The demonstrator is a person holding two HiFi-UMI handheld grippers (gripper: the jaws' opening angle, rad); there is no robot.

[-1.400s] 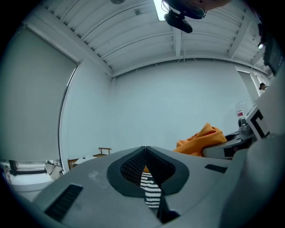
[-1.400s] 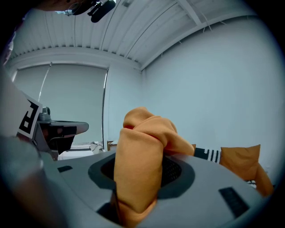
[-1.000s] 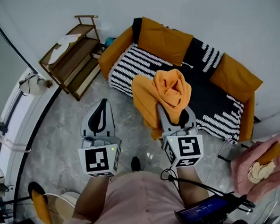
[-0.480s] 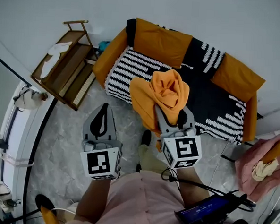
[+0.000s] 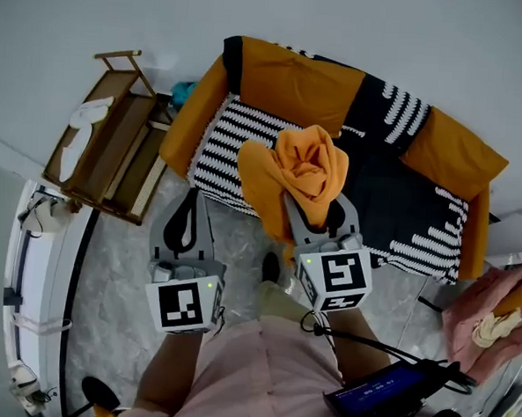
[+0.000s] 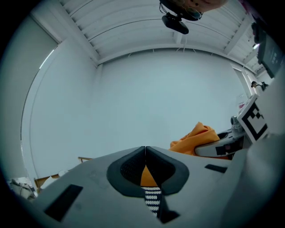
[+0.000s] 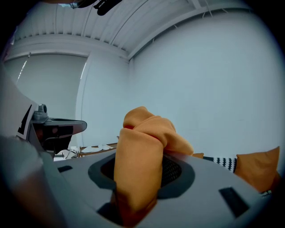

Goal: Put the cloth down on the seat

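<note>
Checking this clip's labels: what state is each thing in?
right gripper: shut on the cloth
cloth: bunched, draped over that gripper, not set down yet
left gripper: shut, holding nothing
sofa: striped throw spread over it

Open striped seat (image 5: 223, 144) ringed by orange cushions (image 5: 287, 77); wooden rack (image 5: 115, 150) off left.

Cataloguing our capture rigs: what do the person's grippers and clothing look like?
Both the left gripper and right gripper are light grey with tapering jaws lined by black pads. Each carries a white cube printed with black square markers. A black cable trails from the right one. The person wears a pale pink top.
</note>
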